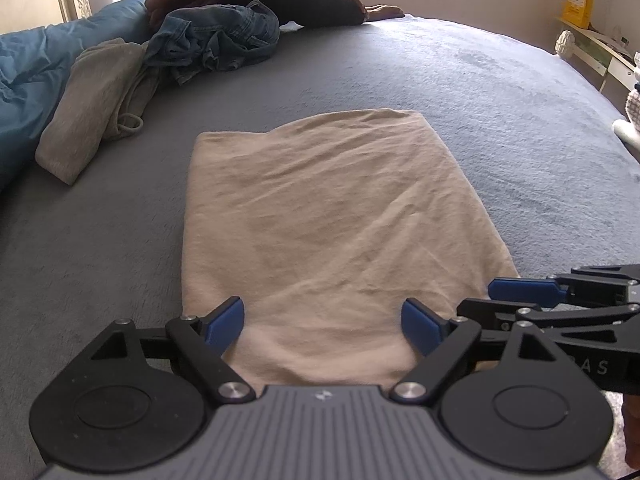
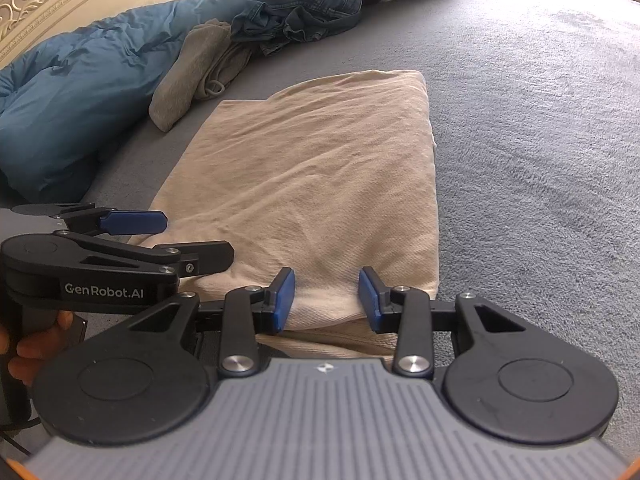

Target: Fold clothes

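On the bed (image 1: 500,92), near its front edge, lies a folded beige garment (image 1: 320,216).
Left gripper (image 1: 324,320) spread wide, empty; right gripper (image 2: 326,296) part-open over the garment's near edge, gripping nothing.

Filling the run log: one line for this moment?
left gripper: open over beige garment | right gripper: open at its near edge | bed

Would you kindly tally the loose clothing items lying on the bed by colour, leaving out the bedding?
Beige folded garment: 1
Grey garment: 1
Blue denim garment: 1
Total: 3
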Tool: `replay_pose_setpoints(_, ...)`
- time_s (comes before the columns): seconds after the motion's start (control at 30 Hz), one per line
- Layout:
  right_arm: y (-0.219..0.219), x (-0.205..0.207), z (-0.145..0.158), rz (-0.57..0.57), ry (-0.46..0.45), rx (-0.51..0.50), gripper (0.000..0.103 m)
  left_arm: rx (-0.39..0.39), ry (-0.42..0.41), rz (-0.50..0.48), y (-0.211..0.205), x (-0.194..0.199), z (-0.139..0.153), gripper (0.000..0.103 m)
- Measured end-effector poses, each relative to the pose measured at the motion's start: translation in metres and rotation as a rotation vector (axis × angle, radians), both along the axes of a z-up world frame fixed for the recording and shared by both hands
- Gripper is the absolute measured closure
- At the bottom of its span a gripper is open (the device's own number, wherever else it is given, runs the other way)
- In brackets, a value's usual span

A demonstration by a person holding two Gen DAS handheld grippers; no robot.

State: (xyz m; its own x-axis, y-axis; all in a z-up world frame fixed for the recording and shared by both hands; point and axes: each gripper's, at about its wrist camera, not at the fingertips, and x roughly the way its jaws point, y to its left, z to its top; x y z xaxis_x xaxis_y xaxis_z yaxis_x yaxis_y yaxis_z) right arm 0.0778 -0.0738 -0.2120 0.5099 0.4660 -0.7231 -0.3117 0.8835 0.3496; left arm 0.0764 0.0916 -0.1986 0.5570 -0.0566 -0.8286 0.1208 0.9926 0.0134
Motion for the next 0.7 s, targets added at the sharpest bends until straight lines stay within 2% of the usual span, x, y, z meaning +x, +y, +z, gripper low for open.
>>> replay_pose_setpoints(0.7, -0.0004, -0.0002, 0.0002, 0.000, -0.001, 0.001, 0.068, 0.005, 0.008, 0.007, -0.0011, 0.0019, 0.0004, 0.015)
